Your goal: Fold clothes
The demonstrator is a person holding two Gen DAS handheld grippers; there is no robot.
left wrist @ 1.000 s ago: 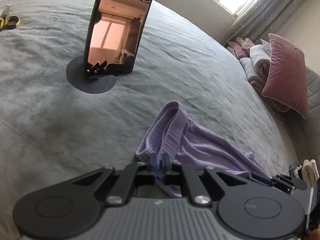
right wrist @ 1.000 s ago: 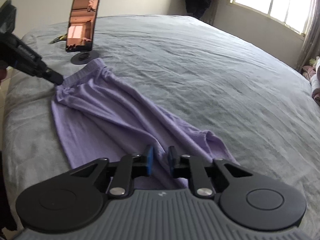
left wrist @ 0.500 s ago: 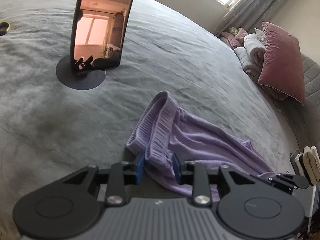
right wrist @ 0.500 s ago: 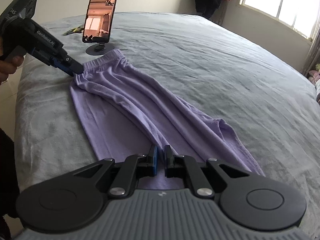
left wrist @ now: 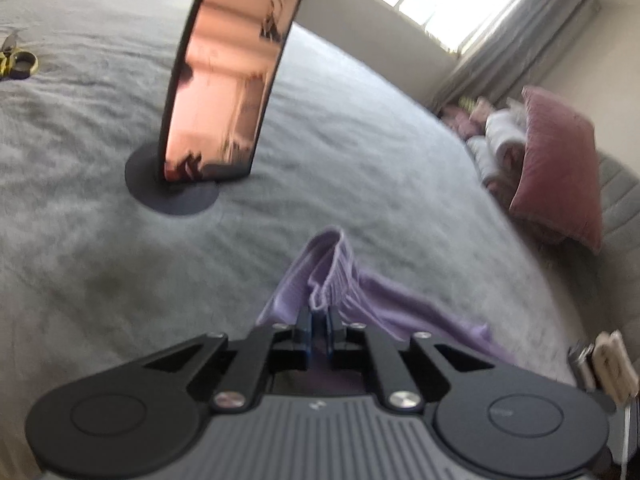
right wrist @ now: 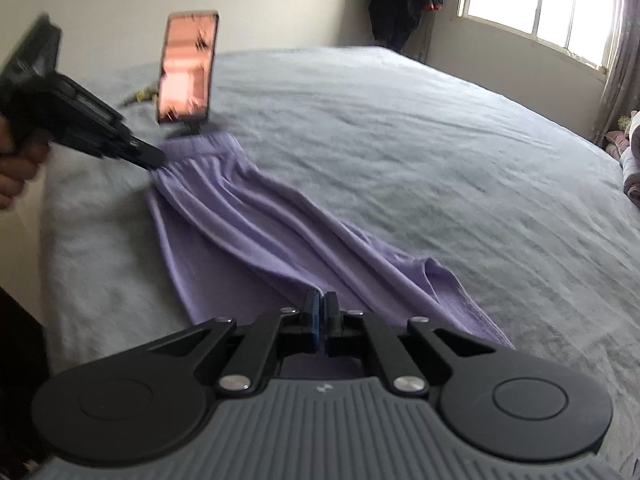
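Two grippers grip purple trousers point(right wrist: 256, 224) lying stretched on grey bed point(right wrist: 400, 140). Left gripper point(left wrist: 319, 322), jaws closing, pinches waistband at 10 o'clock in right view; right gripper point(right wrist: 320, 312) jaws pressed together on leg fabric, 6 o'clock.

Grey bed point(right wrist: 400, 152), bright window point(right wrist: 532, 4), pale wall point(right wrist: 120, 4)

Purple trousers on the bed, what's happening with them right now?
A person is working two handheld grippers on the purple trousers, stretched along the grey bed. The left gripper has its jaws closing on the elastic waistband, near the phone on its stand. The right gripper is shut on the fabric at the leg end. The trousers are held at both ends; no fold shows yet.
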